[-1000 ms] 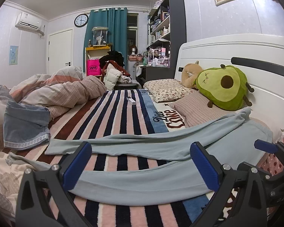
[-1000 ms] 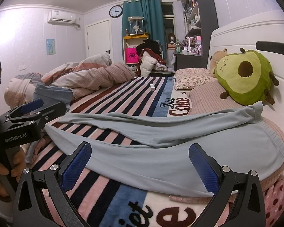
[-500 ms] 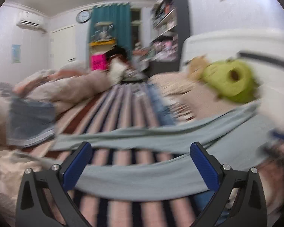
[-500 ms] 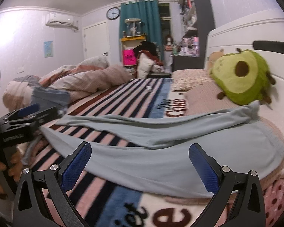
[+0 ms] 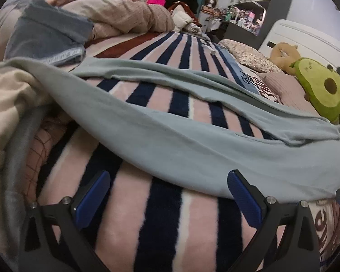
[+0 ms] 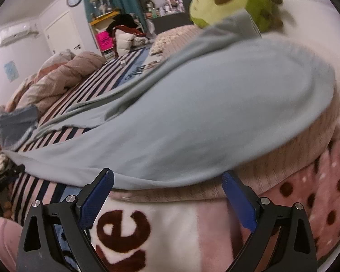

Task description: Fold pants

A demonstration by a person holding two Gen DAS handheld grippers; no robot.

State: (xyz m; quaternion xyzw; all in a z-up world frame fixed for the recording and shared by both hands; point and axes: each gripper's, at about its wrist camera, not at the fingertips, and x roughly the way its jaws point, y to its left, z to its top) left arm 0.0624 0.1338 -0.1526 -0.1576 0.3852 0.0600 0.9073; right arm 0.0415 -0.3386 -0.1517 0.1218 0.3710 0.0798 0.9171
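Note:
Light blue pants (image 5: 192, 140) lie spread across the striped blanket (image 5: 161, 217), legs running left, waist toward the headboard on the right. My left gripper (image 5: 167, 181) is open and empty, just short of the near leg's front edge. In the right wrist view the pants (image 6: 204, 113) fill the middle, waist end draped over a pink pillow. My right gripper (image 6: 167, 179) is open and empty, its fingertips at the pants' near edge.
An avocado plush (image 5: 324, 88) and pillows (image 5: 249, 54) lie by the white headboard. A bunched quilt (image 5: 124, 9) and a folded denim piece (image 5: 45, 38) sit at the far left. A polka-dot cover (image 6: 317, 192) lies under the waist end.
Both grippers have dropped low and moved in close to the near edge of the pants. The left one tilted toward the leg, the right one toward the waist end. Both stay open.

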